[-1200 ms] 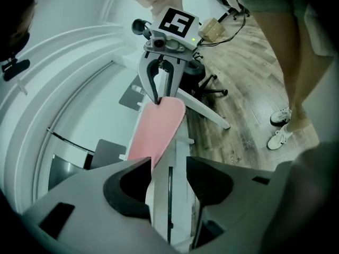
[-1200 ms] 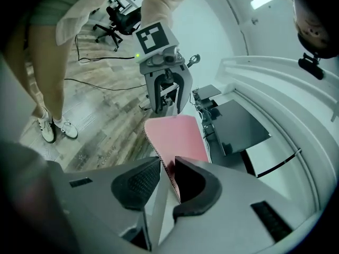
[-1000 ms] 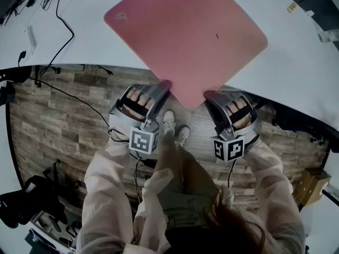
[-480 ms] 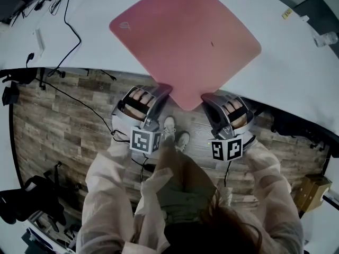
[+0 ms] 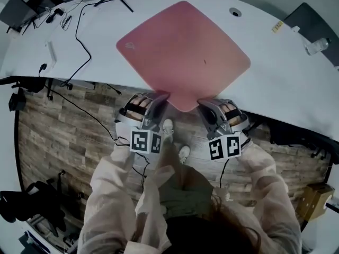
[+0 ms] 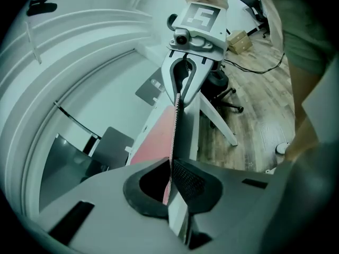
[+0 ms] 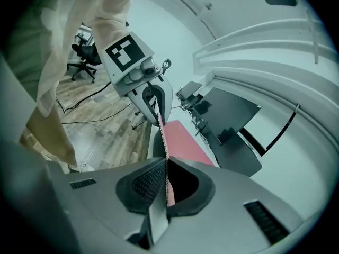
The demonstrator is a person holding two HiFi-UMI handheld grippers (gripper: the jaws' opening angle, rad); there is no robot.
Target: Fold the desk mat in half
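Your pink, soft, roughly square desk mat (image 5: 183, 52) lies on the white table (image 5: 275, 73), turned so that one corner points back at you and juts out past the table's near edge. A faint logo (image 5: 128, 45) marks its left corner and a small dark speck (image 5: 205, 62) sits right of its middle. You hold the mat on either side of that near corner. Your left gripper (image 5: 160, 96) has just been closing its jaws and now pinches the mat's left near edge between its pads. Your right gripper (image 5: 204, 103) has just been closing as well and is clamped on the right near edge. In each gripper view the mat shows edge-on as a thin line that runs from between the pressed pads straight across to the other gripper, with the pink surface falling away toward the table beyond. Each gripper's black-and-white marker cube (image 5: 145, 142) faces up toward you, just ahead of your pale sleeves (image 5: 108, 189). Further out, black cables (image 5: 79, 25) trail over the table's left side and a small round hole (image 5: 234, 12) sits in its far part. Below the table edge you see the wooden plank floor (image 5: 69, 136) and your light shoes (image 5: 168, 126) between the two grippers.
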